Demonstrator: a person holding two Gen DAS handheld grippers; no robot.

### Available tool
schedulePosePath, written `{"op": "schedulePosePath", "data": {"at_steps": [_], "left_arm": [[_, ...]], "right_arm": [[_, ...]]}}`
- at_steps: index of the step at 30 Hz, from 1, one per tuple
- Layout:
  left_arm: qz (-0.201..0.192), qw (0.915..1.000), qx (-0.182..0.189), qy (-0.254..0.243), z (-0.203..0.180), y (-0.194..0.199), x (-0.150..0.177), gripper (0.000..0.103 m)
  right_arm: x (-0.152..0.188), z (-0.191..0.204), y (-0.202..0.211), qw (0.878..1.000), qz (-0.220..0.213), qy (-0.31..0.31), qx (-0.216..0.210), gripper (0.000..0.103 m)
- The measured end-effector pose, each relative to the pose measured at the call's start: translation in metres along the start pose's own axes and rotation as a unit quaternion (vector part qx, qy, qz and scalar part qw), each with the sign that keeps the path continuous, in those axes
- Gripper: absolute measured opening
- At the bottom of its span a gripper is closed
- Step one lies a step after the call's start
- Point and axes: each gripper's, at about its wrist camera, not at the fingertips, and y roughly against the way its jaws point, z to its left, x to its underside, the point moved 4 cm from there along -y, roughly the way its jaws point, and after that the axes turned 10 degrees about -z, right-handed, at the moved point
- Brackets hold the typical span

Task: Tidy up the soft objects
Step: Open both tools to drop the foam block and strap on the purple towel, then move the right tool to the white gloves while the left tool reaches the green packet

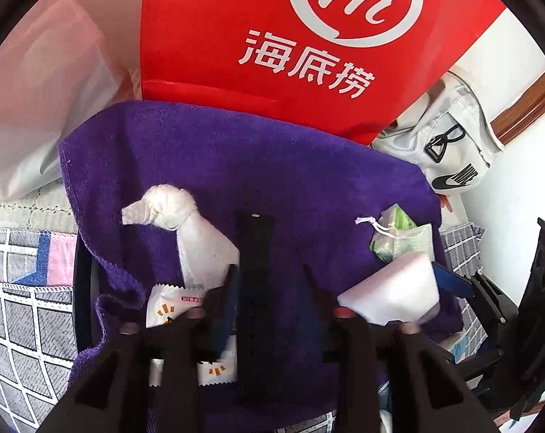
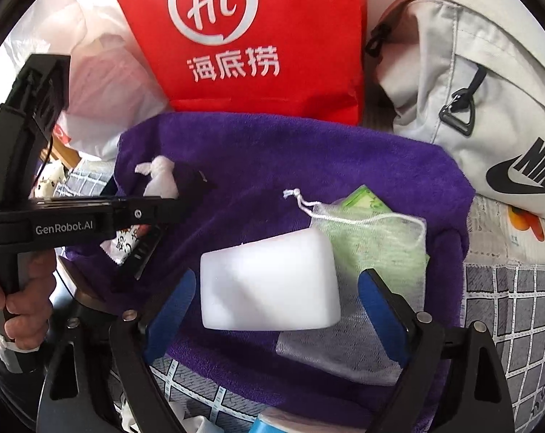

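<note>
Purple towel [image 2: 279, 151]: spread flat as the base layer, near edge cut off by the gripper bodies in both views.
White foam block [image 2: 269, 281]: lying on the towel between the right gripper's [image 2: 276, 285] blue pads, gaps showing on both sides, not pinched; jaws wide.
Black strap [image 1: 254, 274]: flat on the towel, running up between the left gripper's [image 1: 269, 278] fingers; jaws partly apart, no pad seen pressing it, lower end lost behind the gripper.
Mesh drawstring pouch [image 2: 373, 238]: green contents blurred through the netting, just behind the block.
Knotted white cloth [image 1: 171, 209]: far left on the towel, tail hidden under the left finger.
Snack packet [image 1: 168, 306]: mostly covered, print unreadable.
Red bag [image 1: 272, 36]: upright behind the towel, top cropped.
Grey backpack [image 2: 471, 90]: right of the bag, partly out of frame.
Hand [image 2: 16, 303]: gripping the left handle, only knuckles seen.
</note>
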Motion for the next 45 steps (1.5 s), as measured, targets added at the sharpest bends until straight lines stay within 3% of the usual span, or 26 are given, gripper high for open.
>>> {"op": "schedulePosePath", "data": {"at_steps": [2, 11, 15, 20, 25, 29, 30, 34, 36, 45], "left_arm": [[-0.009, 1.0, -0.003, -0.002, 0.0, 0.005, -0.002, 0.05], [-0.045, 0.9987, -0.024, -0.01, -0.006, 0.04, -0.009, 0.051], [-0.074, 0.9966, -0.031, -0.02, -0.017, 0.066, -0.009, 0.051], [-0.079, 0.996, -0.028, -0.032, -0.032, 0.094, 0.006, 0.051], [-0.093, 0.994, -0.033, -0.047, -0.035, 0.126, 0.027, 0.052], [-0.094, 0.9939, -0.031, -0.047, -0.031, 0.145, 0.05, 0.052], [-0.093, 0.994, -0.03, -0.049, -0.029, 0.15, 0.058, 0.052], [-0.094, 0.994, -0.035, -0.043, -0.017, 0.165, 0.082, 0.052], [-0.099, 0.9937, -0.039, -0.033, -0.008, 0.173, 0.091, 0.052], [-0.103, 0.9941, -0.033, 0.004, 0.002, 0.198, 0.126, 0.052]], "right_arm": [[-0.001, 0.0, 0.003, 1.0, -0.006, 0.003, 0.005, 0.093], [0.0, 0.005, 0.051, 0.999, -0.047, 0.005, 0.021, 0.093], [0.019, 0.013, 0.086, 0.998, -0.056, 0.008, 0.001, 0.093], [0.052, 0.04, 0.117, 0.997, -0.053, 0.049, -0.011, 0.09], [0.086, 0.066, 0.118, 0.997, -0.02, 0.066, -0.033, 0.07], [0.106, 0.082, 0.105, 0.996, -0.001, 0.088, -0.033, 0.066], [0.109, 0.083, 0.1, 0.996, 0.007, 0.091, -0.024, 0.06], [0.12, 0.081, 0.082, 0.995, 0.029, 0.095, 0.005, 0.02], [0.121, 0.077, 0.085, 0.996, 0.016, 0.082, 0.021, 0.007], [0.097, 0.074, 0.173, 0.996, -0.088, 0.008, -0.021, 0.006]]}}
